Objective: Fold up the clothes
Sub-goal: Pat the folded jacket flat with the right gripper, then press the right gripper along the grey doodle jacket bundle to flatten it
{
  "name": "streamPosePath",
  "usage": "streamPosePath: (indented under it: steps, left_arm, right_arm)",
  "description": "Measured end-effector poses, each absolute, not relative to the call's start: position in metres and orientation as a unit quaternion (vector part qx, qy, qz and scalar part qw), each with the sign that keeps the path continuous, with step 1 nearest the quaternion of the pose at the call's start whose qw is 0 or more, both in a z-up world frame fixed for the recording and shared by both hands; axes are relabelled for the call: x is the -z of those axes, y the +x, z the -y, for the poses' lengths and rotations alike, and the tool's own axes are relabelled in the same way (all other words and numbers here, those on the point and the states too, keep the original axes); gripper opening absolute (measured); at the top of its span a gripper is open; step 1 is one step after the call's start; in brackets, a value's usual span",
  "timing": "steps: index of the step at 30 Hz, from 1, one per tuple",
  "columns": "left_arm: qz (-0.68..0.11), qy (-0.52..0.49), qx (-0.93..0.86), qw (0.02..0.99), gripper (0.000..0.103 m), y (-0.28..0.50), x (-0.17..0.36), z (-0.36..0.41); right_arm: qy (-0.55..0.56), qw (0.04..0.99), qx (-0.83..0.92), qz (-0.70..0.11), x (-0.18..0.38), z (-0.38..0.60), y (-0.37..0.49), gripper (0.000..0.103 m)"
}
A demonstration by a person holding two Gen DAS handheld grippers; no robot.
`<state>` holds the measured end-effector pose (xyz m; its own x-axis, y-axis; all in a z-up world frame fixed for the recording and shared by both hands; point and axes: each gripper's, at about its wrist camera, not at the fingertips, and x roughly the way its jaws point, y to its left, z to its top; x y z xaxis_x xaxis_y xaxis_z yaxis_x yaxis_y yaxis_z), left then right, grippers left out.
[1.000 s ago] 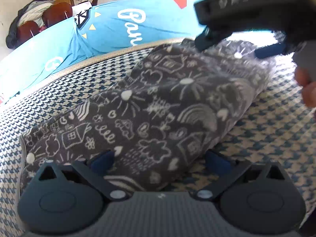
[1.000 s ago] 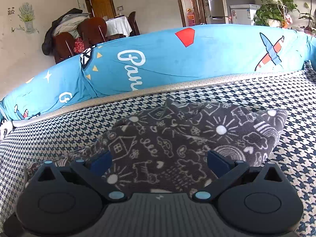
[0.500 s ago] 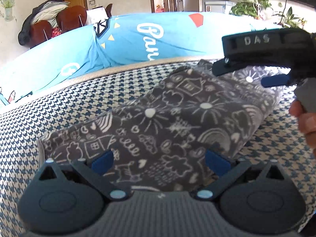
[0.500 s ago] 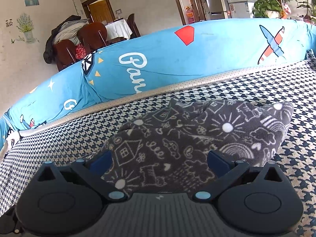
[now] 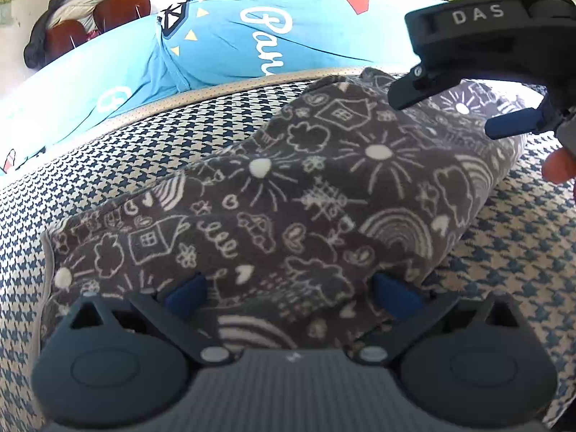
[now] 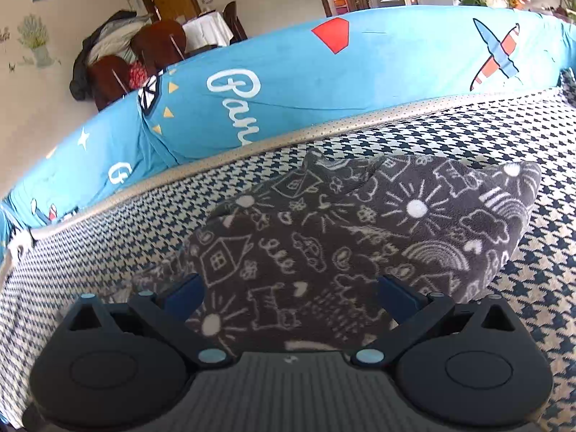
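Left wrist: folded grey garment (image 5: pixel 306 194) lies between spread fingers (image 5: pixel 187 293).

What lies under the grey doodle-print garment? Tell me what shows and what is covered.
The grey doodle-print garment lies folded on the houndstooth cover, which shows all around it. Whatever sits beneath its folds is covered and cannot be seen. Both grippers, left and right, stand open over it.
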<state>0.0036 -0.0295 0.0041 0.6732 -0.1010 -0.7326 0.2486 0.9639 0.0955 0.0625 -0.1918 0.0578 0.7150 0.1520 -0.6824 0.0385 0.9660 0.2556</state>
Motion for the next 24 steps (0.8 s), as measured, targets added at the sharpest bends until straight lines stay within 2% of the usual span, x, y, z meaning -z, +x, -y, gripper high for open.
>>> streamPosePath:
  steps: [8,16,24]
  left_arm:
    - [-0.392,0.089,0.109,0.909,0.103,-0.002,-0.015,0.030]
    - [-0.358,0.058,0.112,0.925,0.103,-0.007,-0.045,0.017]
    - [-0.355,0.029,0.037,0.934,0.103,0.027,-0.046,0.001]
  right_arm:
    - [0.067,0.905,-0.009,-0.419,-0.042,0.187,0.070,0.103]
    - [0.084,0.902,-0.002,-0.423,-0.041,0.192,0.071,0.103]
    - [0.085,0.903,0.003,-0.420,-0.042,0.190,0.070,0.103]
